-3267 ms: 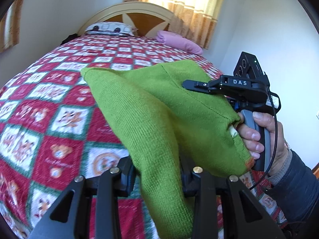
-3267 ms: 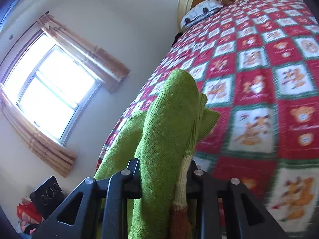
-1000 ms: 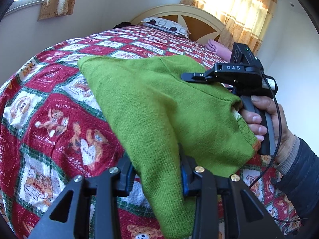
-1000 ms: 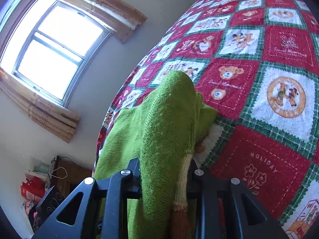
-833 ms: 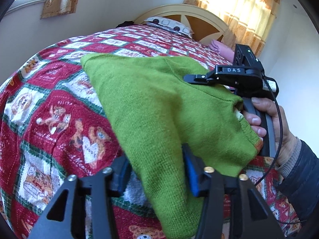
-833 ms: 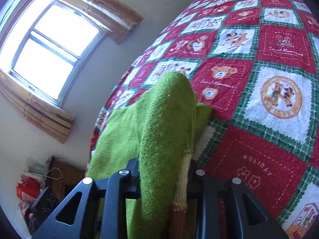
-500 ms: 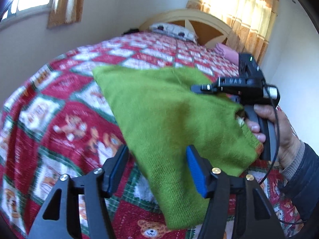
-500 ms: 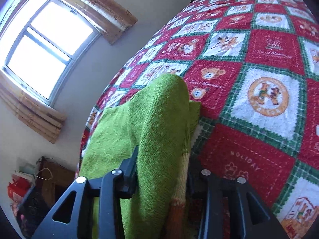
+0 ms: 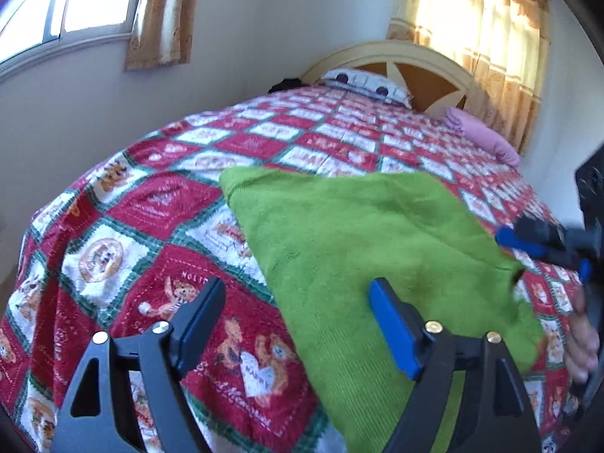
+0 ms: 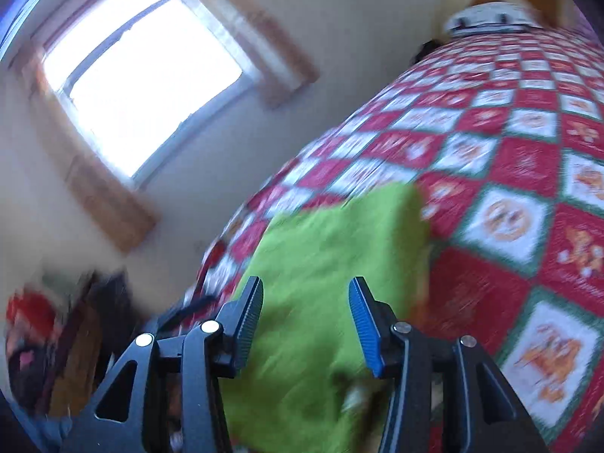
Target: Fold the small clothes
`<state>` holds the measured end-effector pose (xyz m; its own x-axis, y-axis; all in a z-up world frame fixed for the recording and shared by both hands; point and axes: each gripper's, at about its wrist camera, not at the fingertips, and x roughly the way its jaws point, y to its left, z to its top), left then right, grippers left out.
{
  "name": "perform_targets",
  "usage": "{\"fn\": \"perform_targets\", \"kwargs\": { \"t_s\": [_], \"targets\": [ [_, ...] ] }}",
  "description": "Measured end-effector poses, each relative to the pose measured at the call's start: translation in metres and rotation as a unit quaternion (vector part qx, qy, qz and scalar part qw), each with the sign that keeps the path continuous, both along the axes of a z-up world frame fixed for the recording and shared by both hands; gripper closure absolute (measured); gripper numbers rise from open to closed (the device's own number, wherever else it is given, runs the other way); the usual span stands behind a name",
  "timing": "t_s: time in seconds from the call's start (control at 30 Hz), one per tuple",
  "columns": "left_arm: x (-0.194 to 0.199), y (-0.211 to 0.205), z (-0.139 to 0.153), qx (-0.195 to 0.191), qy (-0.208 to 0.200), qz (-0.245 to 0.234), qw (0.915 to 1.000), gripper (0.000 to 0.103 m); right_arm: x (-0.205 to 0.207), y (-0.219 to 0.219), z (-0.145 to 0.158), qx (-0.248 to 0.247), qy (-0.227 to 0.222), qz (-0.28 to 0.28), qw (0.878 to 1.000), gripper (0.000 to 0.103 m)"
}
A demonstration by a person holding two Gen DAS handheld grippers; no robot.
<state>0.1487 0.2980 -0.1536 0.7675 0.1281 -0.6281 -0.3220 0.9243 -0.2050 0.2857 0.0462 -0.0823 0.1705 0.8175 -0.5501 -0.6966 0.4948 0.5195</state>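
Both jaws opening, clear of cloth: left gripper (image 9: 294,321) and right gripper (image 10: 305,317) over the green garment (image 9: 362,249), lying flat, long axis toward the headboard (image 9: 396,60).

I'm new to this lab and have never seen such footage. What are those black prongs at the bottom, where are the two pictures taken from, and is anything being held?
No robot here: a person carries a hand-held gripper in each hand, with a camera looking along its two fingers. One picture is from the left gripper, the other from the right gripper; the right one also shows at the left view's edge. A green knit garment lies on the bed's patchwork quilt. Both grippers' jaws are opening, pads clear of the cloth, so nothing is held.
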Motion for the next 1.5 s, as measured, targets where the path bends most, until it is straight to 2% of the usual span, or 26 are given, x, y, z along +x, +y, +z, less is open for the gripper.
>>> {"fn": "perform_targets", "kwargs": {
  "t_s": [0.07, 0.1, 0.13, 0.23, 0.3, 0.5, 0.6, 0.77, 0.97, 1.23, 1.5],
  "targets": [
    [0.002, 0.002, -0.006, -0.003, 0.01, 0.003, 0.9999, 0.009, -0.006, 0.009, -0.015, -0.041, 0.003, 0.005, 0.999, 0.054],
    [0.003, 0.003, -0.01, -0.004, 0.017, 0.007, 0.9998, 0.006, -0.005, 0.009, -0.024, -0.07, -0.001, -0.016, 0.997, 0.054],
    [0.003, 0.003, -0.012, -0.006, 0.021, 0.007, 0.9997, 0.003, -0.003, 0.005, -0.031, -0.075, 0.002, -0.026, 0.997, 0.055],
    [0.005, 0.005, -0.019, -0.02, 0.026, 0.005, 0.9995, 0.0, 0.006, -0.01, -0.04, -0.04, 0.041, -0.036, 0.998, 0.056],
    [0.005, 0.006, -0.021, -0.03, 0.024, 0.005, 0.9992, 0.0, 0.006, -0.012, -0.04, -0.031, 0.051, -0.039, 0.997, 0.056],
    [0.004, 0.005, -0.025, -0.034, 0.008, 0.008, 0.9994, 0.0, 0.004, -0.007, -0.05, -0.036, 0.047, -0.04, 0.997, 0.056],
    [0.001, 0.004, -0.022, -0.033, 0.012, 0.013, 0.9993, 0.0, -0.002, -0.005, -0.046, -0.053, 0.034, -0.044, 0.997, 0.056],
    [-0.021, -0.006, -0.002, -0.022, 0.015, 0.014, 0.9996, 0.0, -0.02, -0.016, -0.022, -0.06, 0.027, -0.087, 0.994, 0.051],
    [-0.048, -0.018, 0.032, 0.001, -0.018, -0.002, 0.9998, 0.0, -0.058, -0.033, 0.015, -0.097, -0.03, -0.139, 0.985, 0.047],
    [-0.066, -0.037, 0.074, 0.026, -0.067, -0.024, 0.9971, 0.0, -0.11, -0.043, 0.051, -0.105, -0.099, -0.142, 0.979, 0.039],
    [-0.076, -0.052, 0.088, 0.042, -0.085, -0.035, 0.9949, 0.0, -0.14, -0.052, 0.076, -0.102, -0.152, -0.161, 0.97, 0.038]
  ]
}}
